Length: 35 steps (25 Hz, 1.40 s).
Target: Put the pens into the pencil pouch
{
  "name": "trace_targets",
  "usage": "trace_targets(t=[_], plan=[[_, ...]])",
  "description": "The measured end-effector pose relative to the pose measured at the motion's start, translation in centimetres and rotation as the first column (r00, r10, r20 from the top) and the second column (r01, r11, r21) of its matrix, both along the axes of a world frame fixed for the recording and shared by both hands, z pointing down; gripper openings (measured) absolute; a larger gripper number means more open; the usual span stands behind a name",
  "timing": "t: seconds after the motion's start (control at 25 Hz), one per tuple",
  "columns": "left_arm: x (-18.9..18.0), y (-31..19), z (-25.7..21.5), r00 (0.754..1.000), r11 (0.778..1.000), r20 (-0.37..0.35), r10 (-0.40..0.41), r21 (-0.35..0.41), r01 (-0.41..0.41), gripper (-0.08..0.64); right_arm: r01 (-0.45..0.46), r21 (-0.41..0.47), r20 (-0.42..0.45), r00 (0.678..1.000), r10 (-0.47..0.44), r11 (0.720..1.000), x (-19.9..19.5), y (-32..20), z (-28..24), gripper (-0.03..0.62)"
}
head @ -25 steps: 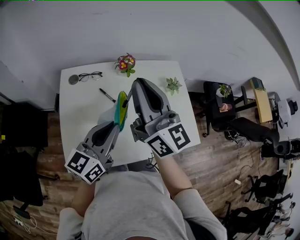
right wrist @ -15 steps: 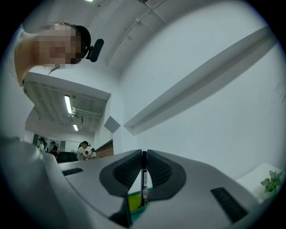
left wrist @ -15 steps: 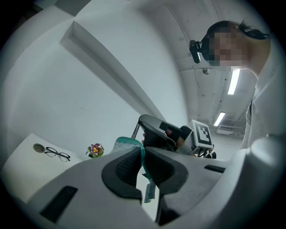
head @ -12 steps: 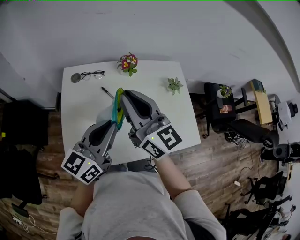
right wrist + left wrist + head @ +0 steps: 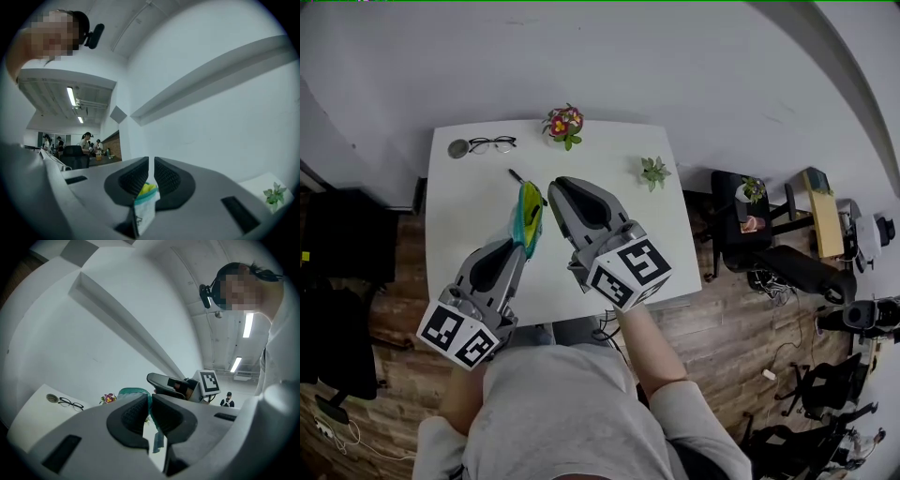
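Tools: left gripper [image 5: 517, 246] and right gripper [image 5: 553, 187] both pinched narrow on the pouch [image 5: 528, 214] rim | Place: pouch held over table [image 5: 459, 206] centre, pen [image 5: 516, 174] lying at its 12 o'clock | Risk: freeing a gripper for the pen (neither is spare) may let the pouch sag shut or slip.

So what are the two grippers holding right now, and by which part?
Both hold the pencil pouch: the left gripper pinches its teal fabric edge, the right gripper the teal rim by the white tag.
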<state>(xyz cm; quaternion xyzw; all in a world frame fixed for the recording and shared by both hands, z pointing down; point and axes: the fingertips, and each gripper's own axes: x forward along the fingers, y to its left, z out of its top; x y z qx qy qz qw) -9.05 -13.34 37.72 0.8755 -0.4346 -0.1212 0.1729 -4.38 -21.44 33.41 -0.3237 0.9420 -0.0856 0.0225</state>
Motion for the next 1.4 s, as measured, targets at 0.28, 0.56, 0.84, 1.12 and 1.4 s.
trace_targets(t=[0.28, 0.56, 0.84, 1.12, 1.4], plan=[[-3.2, 1.0, 1.0, 0.994, 0.994, 0.017, -0.107, -0.026, 0.108, 0.048, 0.025, -0.221, -0.21, 0.975, -0.073, 0.975, -1.1, -2.8, 4.9, 0.037], [-5.3, 1.5, 1.8, 0.973, 0.971, 0.009, -0.232, -0.051, 0.232, 0.048, 0.085, -0.39, -0.317, 0.923, -0.22, 0.917, -2.8, -4.8, 10.7, 0.038], [-6.1, 1.5, 2.1, 0.945, 0.943, 0.0, -0.326, -0.064, 0.326, 0.048, 0.105, -0.446, -0.43, 0.846, -0.316, 0.889, -4.2, -8.3, 14.4, 0.04], [-6.1, 0.9, 2.2, 0.923, 0.922, 0.017, -0.384, -0.053, 0.384, 0.048, 0.123, -0.542, -0.466, 0.779, -0.419, 0.831, -6.5, -11.5, 17.7, 0.092], [-5.9, 0.1, 2.7, 0.91, 0.908, 0.027, -0.414, -0.056, 0.415, 0.048, 0.07, -0.604, -0.532, 0.706, -0.468, 0.794, -7.7, -14.1, 22.5, 0.092]])
